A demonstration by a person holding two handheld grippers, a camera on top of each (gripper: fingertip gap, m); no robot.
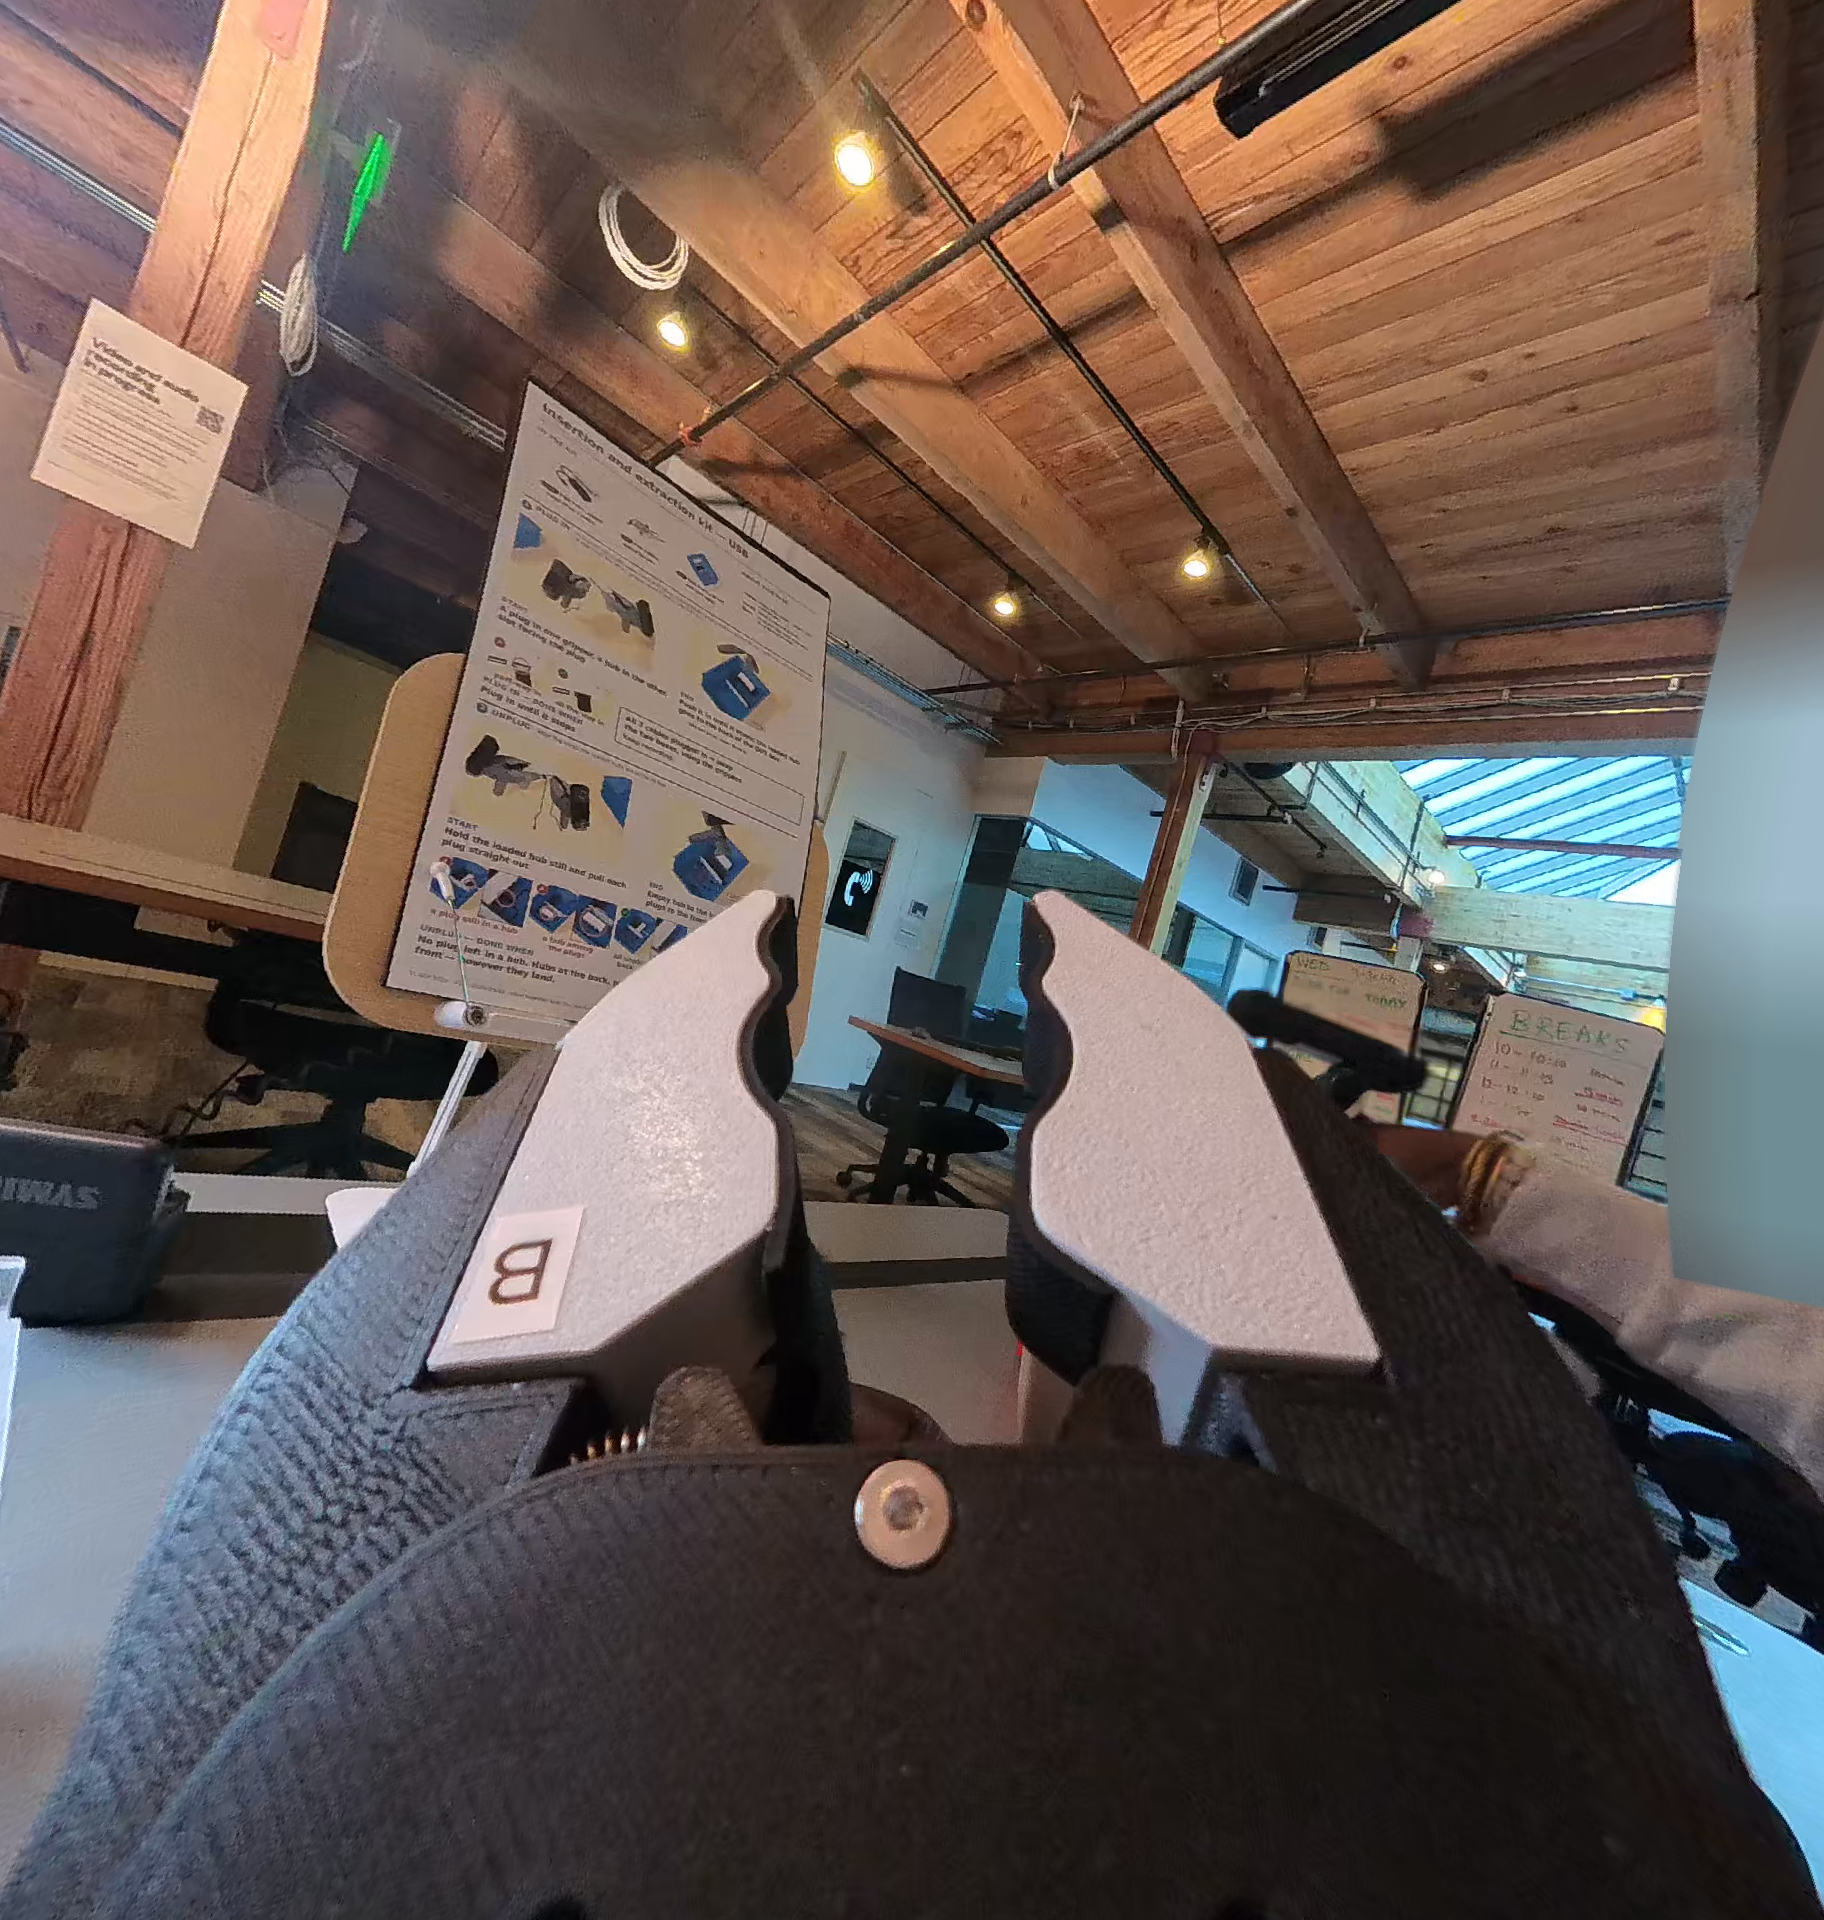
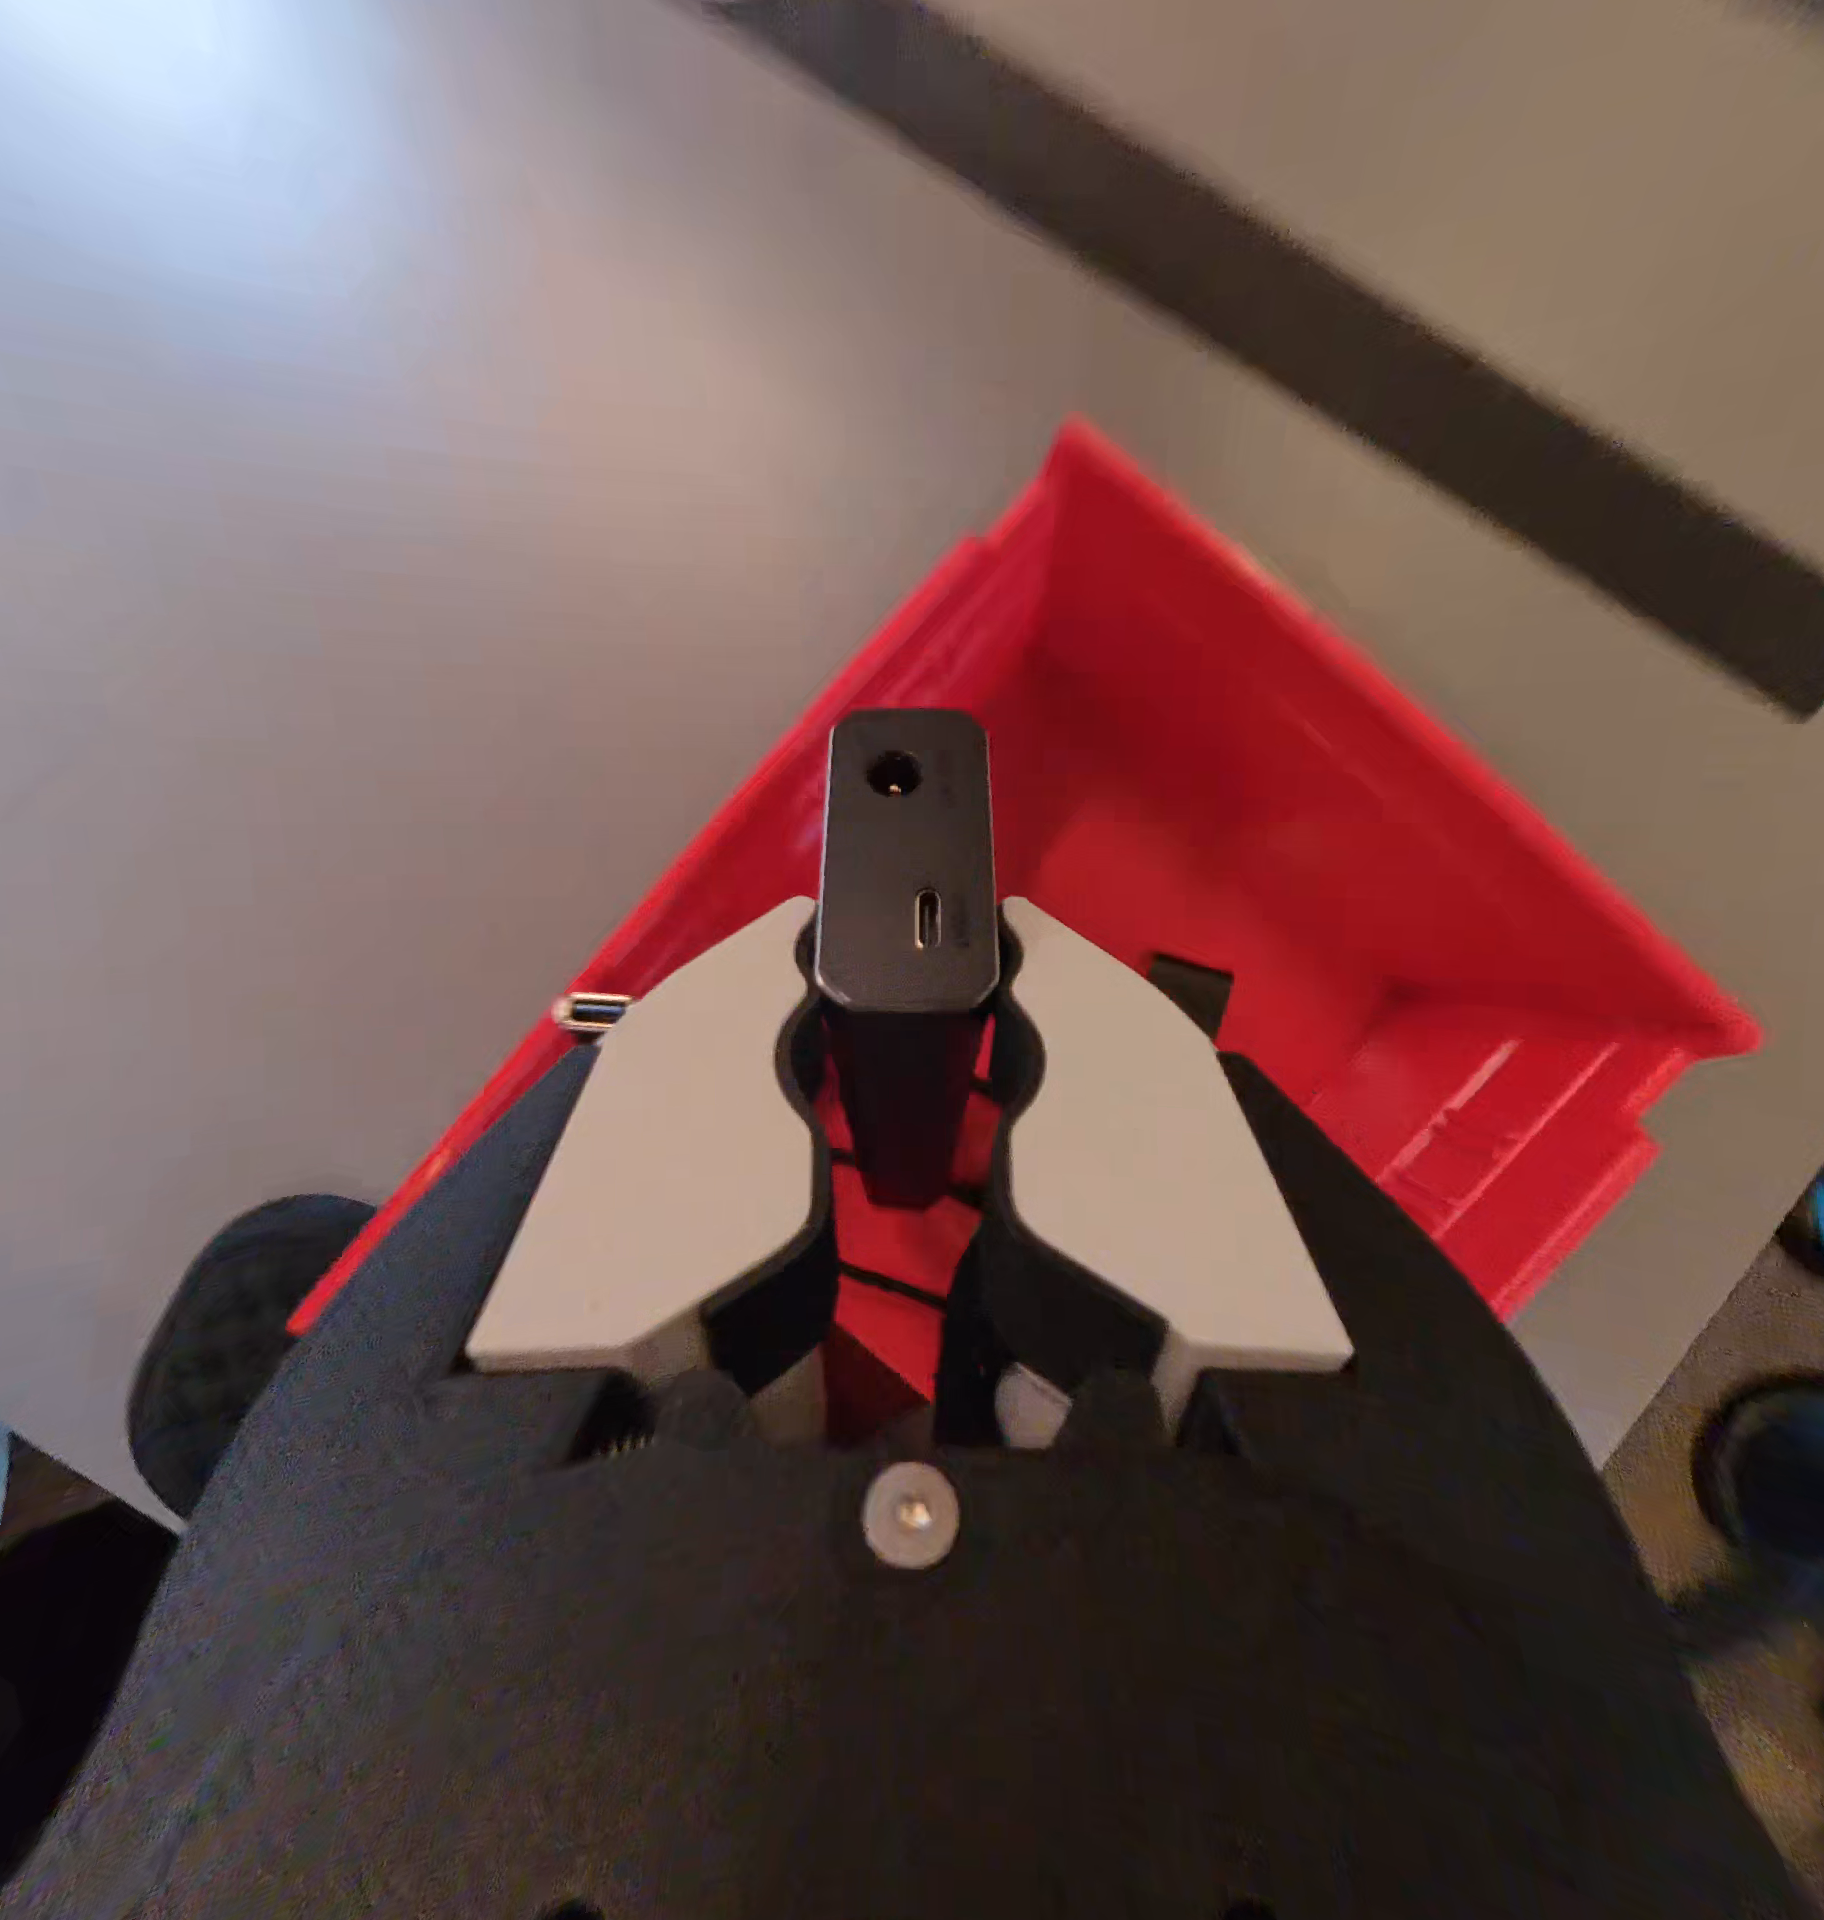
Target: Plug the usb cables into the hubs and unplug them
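Note:
In the right wrist view my right gripper (image 2: 906,940) is shut on a dark grey hub (image 2: 906,852). The hub stands end-on between the fingertips, showing a round socket and a small oval port. It hangs over a red bin (image 2: 1251,831) on the grey table. A silver plug tip (image 2: 594,1010) shows at the bin's left rim, just left of my left finger. In the left wrist view my left gripper (image 1: 903,925) is open and empty, tilted up toward the ceiling. No hub or cable shows between its fingers.
A black strip (image 2: 1303,332) crosses the grey table beyond the bin. A round black object (image 2: 233,1340) lies at the bin's left. An instruction poster (image 1: 638,707) stands ahead of the left gripper. A dark case (image 1: 56,1205) sits on the table at left. A sleeve (image 1: 1656,1278) shows at right. One gripper's finger ends stand about 50 centimetres off the other's. The round black object (image 2: 233,1340) lies some 30 centimetres from my right tips, 40 centimetres from my left tips.

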